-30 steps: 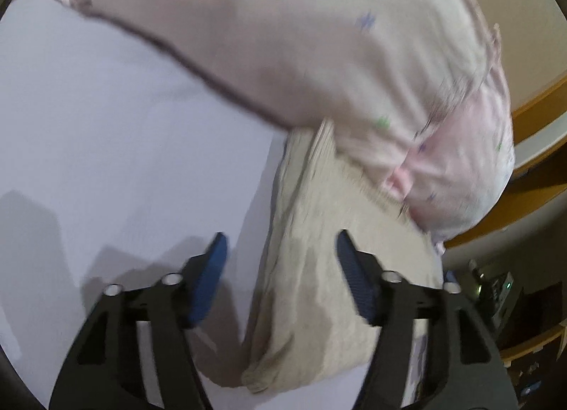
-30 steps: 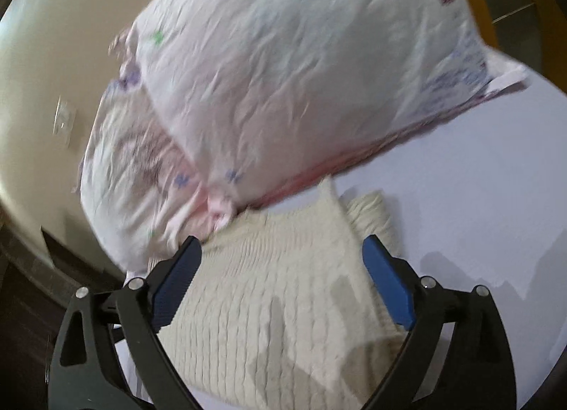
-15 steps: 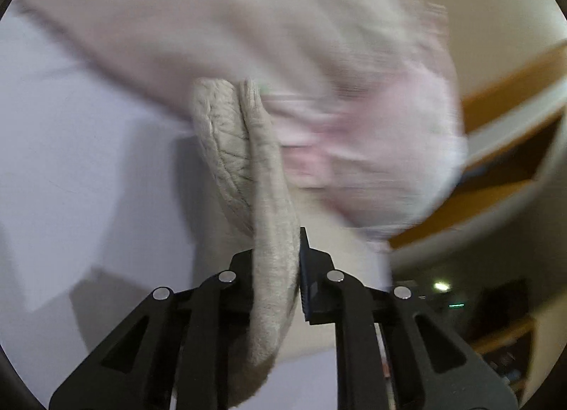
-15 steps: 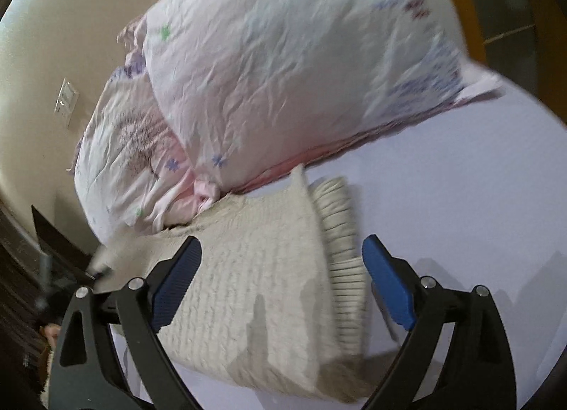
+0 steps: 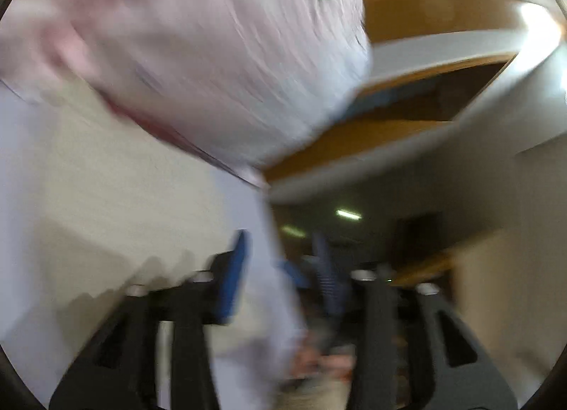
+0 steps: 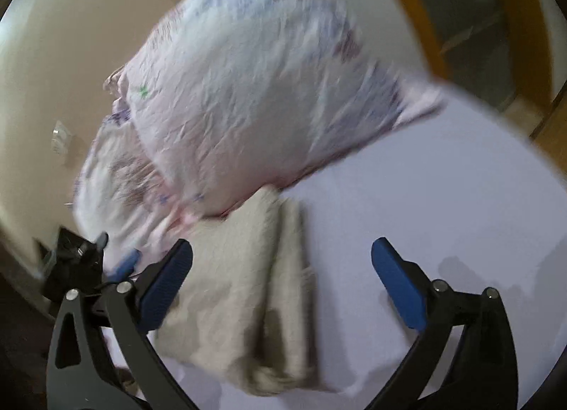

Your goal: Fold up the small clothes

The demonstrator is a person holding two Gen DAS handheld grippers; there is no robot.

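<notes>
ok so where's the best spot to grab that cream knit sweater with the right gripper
Probably the doubled ridge along the cream knit sweater, its right edge where the fold stacks two thick layers. Come from the bare lavender sheet side with the open right gripper; the pink pillow crowds the far end.

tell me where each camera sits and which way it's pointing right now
Left wrist: on the left gripper, looking along its parted blue-padded fingers past the white sheet's edge into a dim room; heavily blurred.
Right wrist: on the right gripper, looking down over its open fingers at the folded cream sweater on the sheet.
Shared: both see the pink patterned pillow; the left gripper also shows at the right view's left edge.
</notes>
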